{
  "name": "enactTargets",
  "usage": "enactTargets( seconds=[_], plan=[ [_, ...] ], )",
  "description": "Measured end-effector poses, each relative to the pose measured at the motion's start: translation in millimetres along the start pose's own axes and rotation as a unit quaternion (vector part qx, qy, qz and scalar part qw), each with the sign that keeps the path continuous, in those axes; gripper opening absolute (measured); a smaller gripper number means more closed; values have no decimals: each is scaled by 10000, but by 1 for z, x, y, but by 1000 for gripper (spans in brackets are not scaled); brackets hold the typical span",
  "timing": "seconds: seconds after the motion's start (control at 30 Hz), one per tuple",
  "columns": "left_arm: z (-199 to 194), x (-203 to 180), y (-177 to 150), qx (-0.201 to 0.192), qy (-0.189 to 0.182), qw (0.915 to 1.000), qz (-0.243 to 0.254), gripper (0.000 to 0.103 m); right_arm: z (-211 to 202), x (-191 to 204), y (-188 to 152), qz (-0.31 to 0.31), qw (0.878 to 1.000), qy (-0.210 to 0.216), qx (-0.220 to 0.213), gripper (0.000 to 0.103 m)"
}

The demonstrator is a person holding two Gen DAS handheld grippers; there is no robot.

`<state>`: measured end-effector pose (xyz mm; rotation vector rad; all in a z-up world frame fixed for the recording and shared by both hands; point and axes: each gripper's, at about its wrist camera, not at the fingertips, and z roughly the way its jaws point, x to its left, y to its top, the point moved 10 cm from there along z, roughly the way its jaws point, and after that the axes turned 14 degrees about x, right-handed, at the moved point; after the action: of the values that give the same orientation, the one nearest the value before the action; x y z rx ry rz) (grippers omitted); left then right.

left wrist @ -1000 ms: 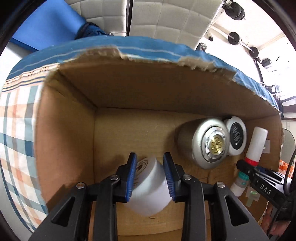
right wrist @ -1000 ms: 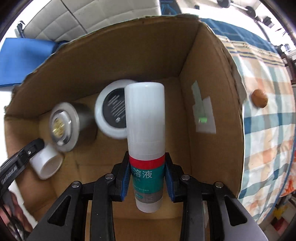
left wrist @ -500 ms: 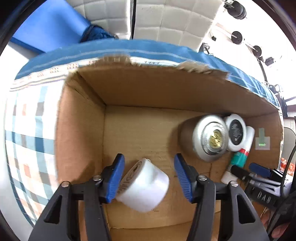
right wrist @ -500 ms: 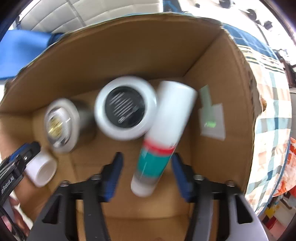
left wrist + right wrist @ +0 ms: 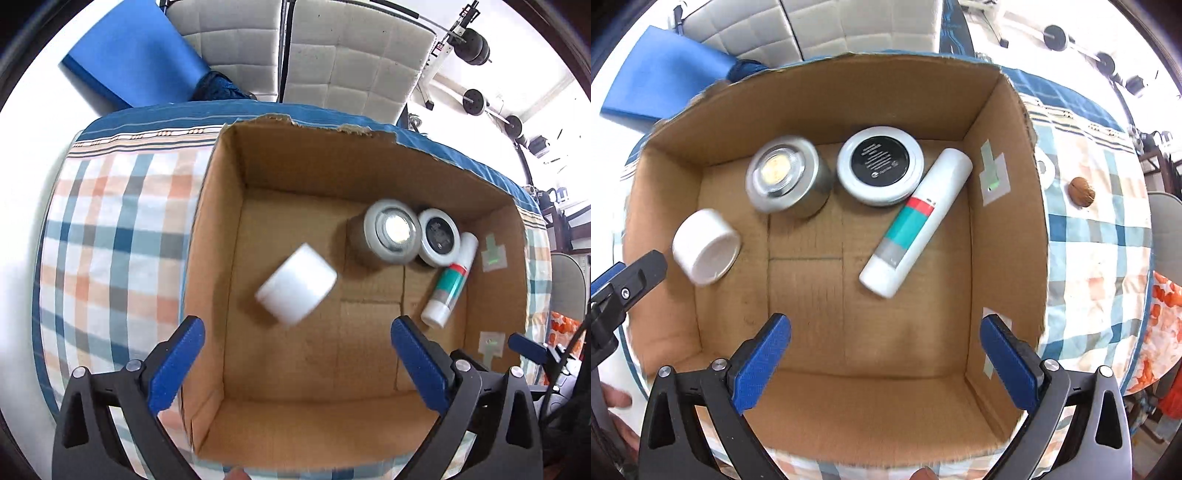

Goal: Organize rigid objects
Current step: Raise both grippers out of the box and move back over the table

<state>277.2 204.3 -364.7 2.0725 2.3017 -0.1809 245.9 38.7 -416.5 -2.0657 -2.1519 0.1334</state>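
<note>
Both grippers, left [image 5: 297, 363] and right [image 5: 886, 358], jaws just opened wide and empty: jar [image 5: 296, 283] and tube [image 5: 916, 218] lie on the box [image 5: 1004, 258] floor (tube near the right wall). Best withdrawn straight up, clearing the walls.

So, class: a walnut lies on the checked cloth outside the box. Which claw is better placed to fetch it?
Right claw: it is open and empty, and the walnut lies beyond the box's wall on its side.

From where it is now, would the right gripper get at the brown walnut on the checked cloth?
Probably yes: the right gripper is open over the cardboard box, and the brown walnut lies uncovered outside its wall, with nothing around it.
</note>
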Motion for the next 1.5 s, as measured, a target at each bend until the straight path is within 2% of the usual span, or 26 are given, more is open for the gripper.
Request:
enactTargets(
  seconds=[0.2,0.33,0.53,0.8,0.93,1.03,1.17,1.27,1.37,1.5],
  plan=[
    [-35,3,-25,-478,104,9988,9,103,-34,-15,-40,-285,9985,43,-456,103],
    [-75,1,-41,-980,272,9948,-40,103,-66,-18,-65,-348,9966,150,-733,103],
    [-119,-4,-57,-1427,406,9889,-5,103,-102,-20,-93,-336,9937,288,-1028,103],
    [-153,-16,-76,-1740,440,9837,69,103,-145,-27,-121,-327,9885,362,-1433,103],
    [-155,-30,-77,-1738,405,9838,147,103,-156,-29,-127,-368,9859,398,-1582,103],
    [-146,-52,-75,-1675,435,9846,248,103,-159,-41,-129,-314,9854,614,-1555,103],
    [-129,-91,-70,-1743,626,9823,294,103,-146,-88,-130,-55,9875,837,-1332,103],
    [-104,-109,-63,-1745,1181,9773,217,103,-116,-137,-130,262,9912,817,-1009,103],
    [-70,-126,-57,-1508,1389,9786,170,103,-71,-178,-127,587,9932,802,-601,103],
    [-27,-141,-56,-1103,1550,9816,170,103,-2,-204,-119,898,9885,1213,67,100]
  ],
)
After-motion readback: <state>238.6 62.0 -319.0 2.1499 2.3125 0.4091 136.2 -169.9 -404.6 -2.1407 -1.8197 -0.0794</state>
